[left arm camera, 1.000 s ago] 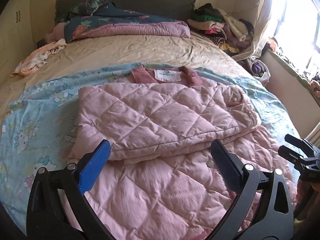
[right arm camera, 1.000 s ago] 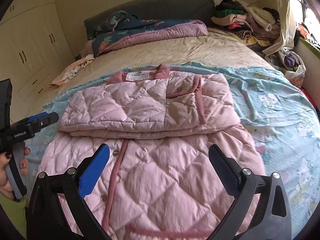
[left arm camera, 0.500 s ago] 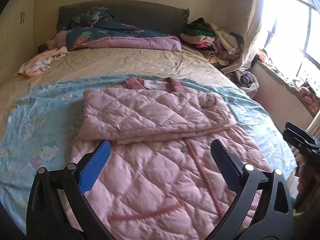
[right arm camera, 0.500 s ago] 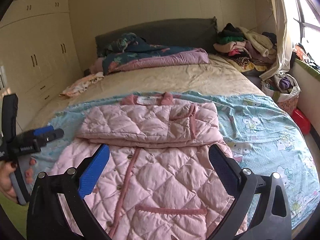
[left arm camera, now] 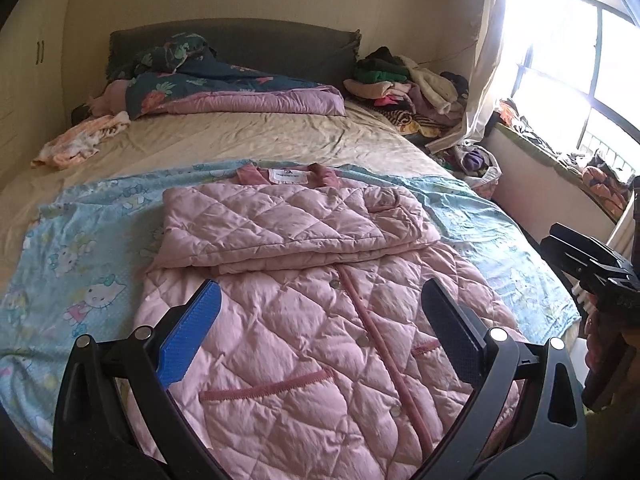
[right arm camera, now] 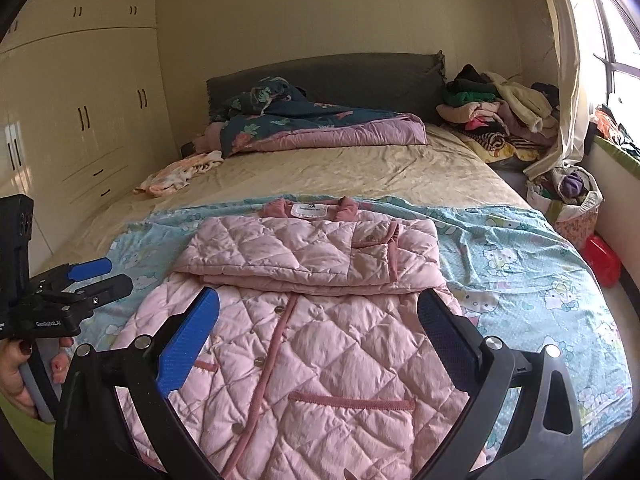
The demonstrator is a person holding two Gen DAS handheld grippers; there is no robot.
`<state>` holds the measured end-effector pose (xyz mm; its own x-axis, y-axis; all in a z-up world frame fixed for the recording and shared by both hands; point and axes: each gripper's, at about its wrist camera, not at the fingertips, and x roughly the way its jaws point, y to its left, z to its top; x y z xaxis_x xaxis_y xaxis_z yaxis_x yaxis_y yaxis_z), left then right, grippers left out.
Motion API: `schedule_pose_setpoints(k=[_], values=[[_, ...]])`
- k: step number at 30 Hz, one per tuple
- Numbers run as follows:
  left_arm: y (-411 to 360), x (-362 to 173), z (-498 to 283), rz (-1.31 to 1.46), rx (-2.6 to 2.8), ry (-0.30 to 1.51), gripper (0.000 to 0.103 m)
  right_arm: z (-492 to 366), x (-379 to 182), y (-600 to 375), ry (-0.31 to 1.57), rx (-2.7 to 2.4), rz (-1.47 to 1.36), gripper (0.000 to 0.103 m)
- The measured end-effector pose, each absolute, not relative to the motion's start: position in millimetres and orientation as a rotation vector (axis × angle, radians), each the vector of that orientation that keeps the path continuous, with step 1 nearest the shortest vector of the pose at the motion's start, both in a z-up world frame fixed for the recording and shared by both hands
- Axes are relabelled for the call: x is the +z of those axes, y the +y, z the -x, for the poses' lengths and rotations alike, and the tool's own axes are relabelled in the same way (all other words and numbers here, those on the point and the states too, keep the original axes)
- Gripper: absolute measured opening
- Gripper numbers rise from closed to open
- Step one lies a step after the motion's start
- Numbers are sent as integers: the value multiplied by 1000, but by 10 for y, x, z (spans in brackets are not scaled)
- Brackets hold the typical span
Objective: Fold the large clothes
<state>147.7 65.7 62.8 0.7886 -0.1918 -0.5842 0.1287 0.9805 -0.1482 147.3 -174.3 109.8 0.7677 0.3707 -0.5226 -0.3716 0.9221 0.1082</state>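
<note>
Both grippers hover off the coat's hem, jaws wide and empty.
The coat [left arm camera: 312, 332] runs lengthwise away toward the headboard [left arm camera: 240, 46]; left gripper [left arm camera: 320, 320] and right gripper [right arm camera: 318, 324] sit equally near its hem end.

Both wrist cameras look from the foot of the bed [left arm camera: 248, 140] toward its dark headboard [right arm camera: 320, 76], angled slightly down and pulled well back from the bed. The left wrist view sits on the wardrobe side of the bed's foot and catches the right gripper [left arm camera: 588, 260] at its window-side edge. The right wrist view sits nearer the window and shows the left gripper [right arm camera: 100, 276] at its wardrobe-side edge; both views share the whole bed.
</note>
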Motion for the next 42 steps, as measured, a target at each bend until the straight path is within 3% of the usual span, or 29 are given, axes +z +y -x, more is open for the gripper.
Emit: schedule_pose_setpoints(k=[19,42], values=[[513,719,-1057,73,-175,613,94,-1037,1253,-1800,516,424,12,99],[467,434,-916,49,-135,653,94,-938,838,-2018,586,378,4,99]])
